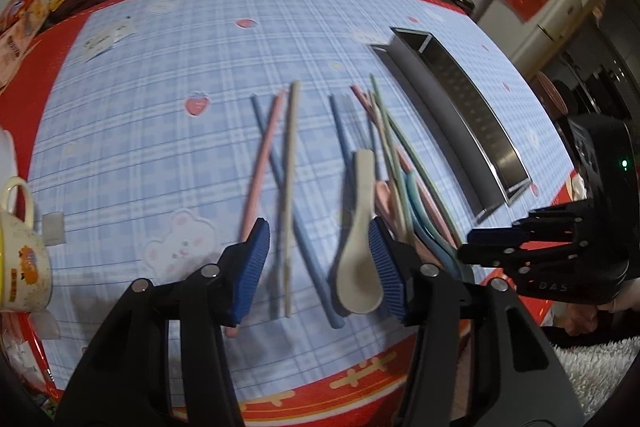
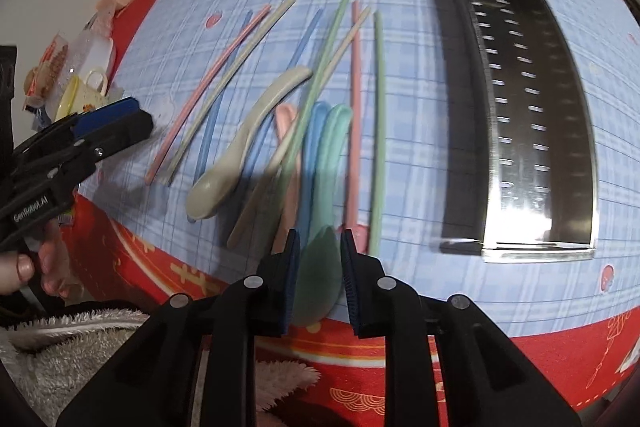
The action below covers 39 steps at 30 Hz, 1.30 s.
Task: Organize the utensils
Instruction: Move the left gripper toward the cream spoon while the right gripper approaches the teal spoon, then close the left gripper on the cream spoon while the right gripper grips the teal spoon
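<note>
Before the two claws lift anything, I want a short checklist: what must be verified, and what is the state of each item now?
1. Right claw has the green spoon bowl between its pads: ok; whether the pads press on it: cannot tell.
2. Left claw has one thing only between its pads: not ok; the cream spoon and two chopsticks lie there.
3. Left claw closed on something: not ok, the pads stand apart from the utensils.
4. Metal tray free to receive utensils: ok, nothing lies in it.
5. Green spoon free of neighbours: not ok, a blue spoon overlaps it.
</note>
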Each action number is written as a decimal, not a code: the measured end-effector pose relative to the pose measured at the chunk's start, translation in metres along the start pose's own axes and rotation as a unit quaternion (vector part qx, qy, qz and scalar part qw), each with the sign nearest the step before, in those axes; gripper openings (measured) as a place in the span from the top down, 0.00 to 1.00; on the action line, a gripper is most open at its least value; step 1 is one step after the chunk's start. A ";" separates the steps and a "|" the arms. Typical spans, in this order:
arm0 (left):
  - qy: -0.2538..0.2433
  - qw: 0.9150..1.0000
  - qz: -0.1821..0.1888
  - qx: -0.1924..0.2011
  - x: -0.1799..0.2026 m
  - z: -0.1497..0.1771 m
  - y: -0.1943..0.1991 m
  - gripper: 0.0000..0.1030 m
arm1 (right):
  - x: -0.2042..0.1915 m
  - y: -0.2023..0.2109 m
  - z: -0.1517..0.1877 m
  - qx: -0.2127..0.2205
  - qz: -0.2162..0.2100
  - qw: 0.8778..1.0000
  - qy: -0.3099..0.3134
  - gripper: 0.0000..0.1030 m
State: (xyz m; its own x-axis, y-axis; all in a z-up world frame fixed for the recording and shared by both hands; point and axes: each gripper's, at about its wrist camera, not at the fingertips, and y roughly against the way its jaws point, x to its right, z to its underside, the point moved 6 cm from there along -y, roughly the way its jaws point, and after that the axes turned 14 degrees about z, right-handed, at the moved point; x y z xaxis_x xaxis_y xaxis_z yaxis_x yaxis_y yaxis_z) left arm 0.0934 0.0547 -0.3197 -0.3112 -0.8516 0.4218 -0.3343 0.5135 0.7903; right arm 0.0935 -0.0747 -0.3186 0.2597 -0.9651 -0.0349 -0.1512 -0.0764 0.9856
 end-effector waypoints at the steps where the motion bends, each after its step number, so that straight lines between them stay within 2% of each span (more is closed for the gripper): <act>1: -0.005 1.000 0.003 -0.003 0.003 0.001 -0.002 0.49 | -0.004 -0.001 0.000 -0.002 0.001 1.000 0.008 0.80; 5: -0.011 1.000 0.007 -0.010 0.007 0.005 -0.004 0.49 | -0.014 -0.004 0.001 -0.007 0.006 1.000 0.027 0.80; 15: 0.003 1.000 0.006 -0.012 0.004 0.007 -0.005 0.49 | -0.008 -0.013 0.000 -0.023 -0.002 1.000 0.008 0.77; 23: 0.001 1.000 0.004 -0.017 0.006 0.008 -0.009 0.50 | 0.002 -0.007 -0.001 -0.011 -0.004 1.000 -0.009 0.91; 31: -0.001 1.000 0.004 -0.021 0.005 0.005 -0.017 0.51 | 0.004 -0.014 -0.013 -0.005 0.032 0.999 0.007 0.92; 37: -0.003 0.999 0.014 -0.028 0.006 0.006 -0.021 0.51 | 0.007 -0.019 -0.021 0.001 0.027 1.000 0.008 0.92; 39: -0.003 0.999 0.017 -0.029 0.005 0.006 -0.023 0.56 | 0.007 -0.020 -0.020 0.001 0.020 1.000 0.008 0.92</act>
State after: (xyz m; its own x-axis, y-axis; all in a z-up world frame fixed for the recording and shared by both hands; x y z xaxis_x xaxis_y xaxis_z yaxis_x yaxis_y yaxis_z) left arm 0.0943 0.0393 -0.3382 -0.3264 -0.8331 0.4466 -0.2714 0.5352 0.8000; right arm 0.1174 -0.0752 -0.3348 0.2684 -0.9633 0.0073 -0.1646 -0.0383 0.9856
